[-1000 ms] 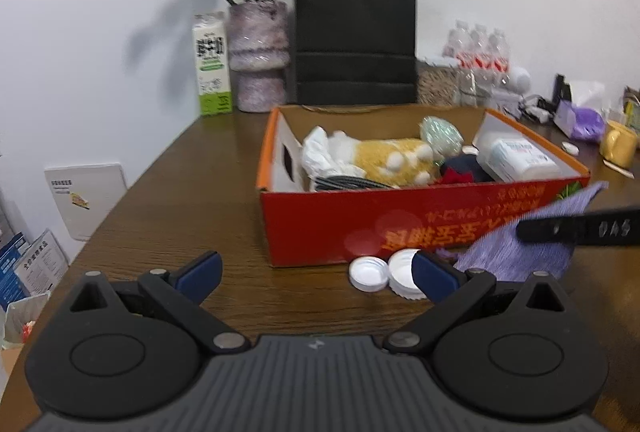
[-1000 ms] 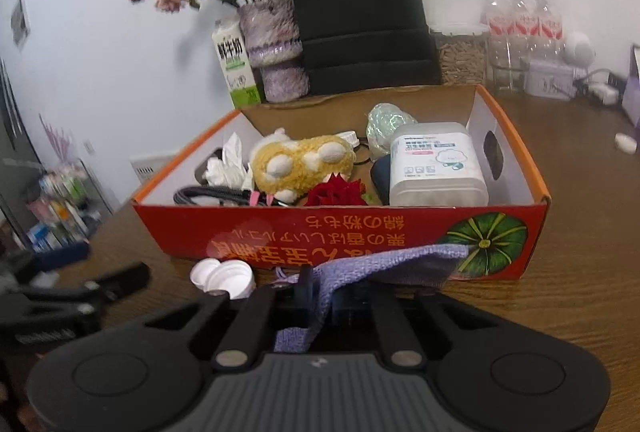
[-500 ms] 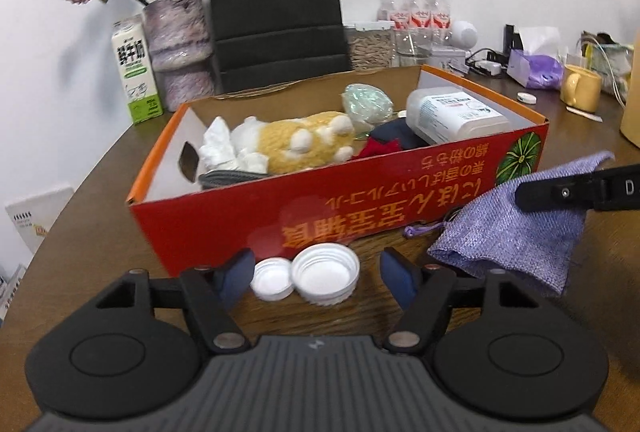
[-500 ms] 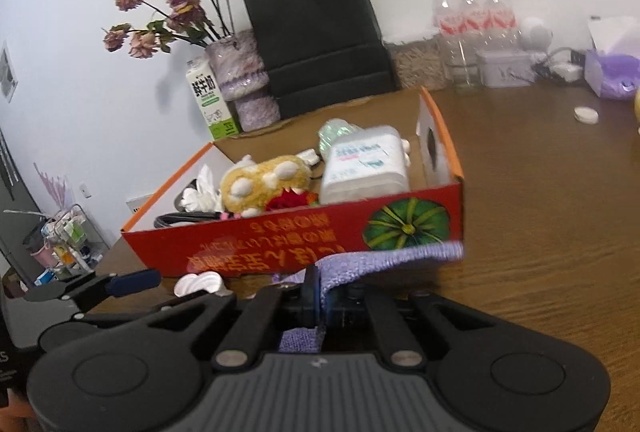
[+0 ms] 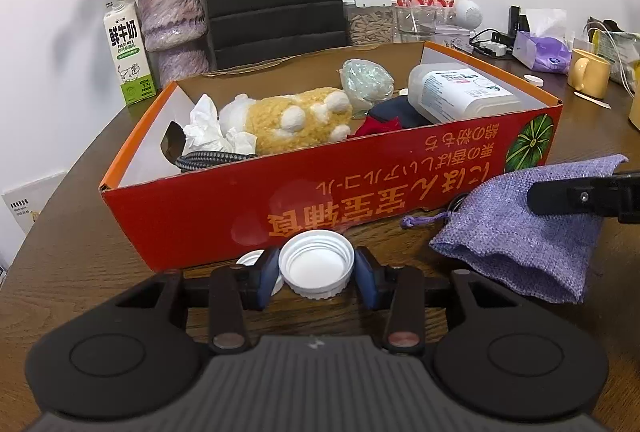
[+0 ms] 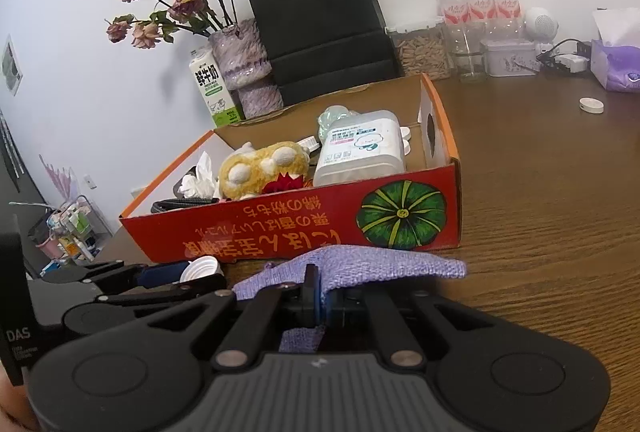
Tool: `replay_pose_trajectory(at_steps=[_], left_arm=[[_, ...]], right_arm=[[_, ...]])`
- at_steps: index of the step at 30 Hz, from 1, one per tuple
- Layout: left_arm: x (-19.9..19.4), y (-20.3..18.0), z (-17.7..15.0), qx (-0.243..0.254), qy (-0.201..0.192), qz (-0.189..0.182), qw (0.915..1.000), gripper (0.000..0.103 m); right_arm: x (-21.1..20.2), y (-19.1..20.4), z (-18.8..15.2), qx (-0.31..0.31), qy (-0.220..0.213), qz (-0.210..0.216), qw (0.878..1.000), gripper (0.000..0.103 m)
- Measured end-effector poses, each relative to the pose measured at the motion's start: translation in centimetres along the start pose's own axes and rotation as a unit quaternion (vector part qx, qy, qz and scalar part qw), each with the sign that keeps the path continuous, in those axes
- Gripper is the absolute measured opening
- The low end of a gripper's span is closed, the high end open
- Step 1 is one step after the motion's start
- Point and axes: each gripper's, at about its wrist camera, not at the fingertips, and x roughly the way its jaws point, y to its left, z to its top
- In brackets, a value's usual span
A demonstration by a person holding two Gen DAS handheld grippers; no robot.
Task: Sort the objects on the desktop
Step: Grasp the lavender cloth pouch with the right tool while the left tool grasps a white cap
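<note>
Left hand-held gripper [image 5: 316, 272] clamps white cap [image 5: 316, 264] beside box wall [image 5: 280, 199]; right [image 6: 320, 296] pinches purple pouch [image 6: 360, 268].

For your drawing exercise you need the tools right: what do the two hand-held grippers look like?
Both are matte black plastic with a ribbed grey top, two round discs, and linkage bars with silver rivets. The left gripper has blue pads on its fingers. The right gripper has narrow black fingers; white "DAS" lettering marks the left one's side.
</note>
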Motion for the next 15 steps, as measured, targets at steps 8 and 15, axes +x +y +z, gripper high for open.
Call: replay_pose_trajectory(at_steps=[8, 15], left_arm=[[-1.2, 0.1, 0.0, -0.003, -0.016, 0.007, 0.9998, 0.041], [-2.8, 0.5, 0.0, -0.009, -0.027, 0.01, 0.9995, 0.041]], right_arm=[[-0.4, 0.2, 0.1, -0.002, -0.006, 0.007, 1.0, 0.002], [-1.3, 0.8, 0.4, -0.007, -0.02, 0.017, 1.0, 0.002]])
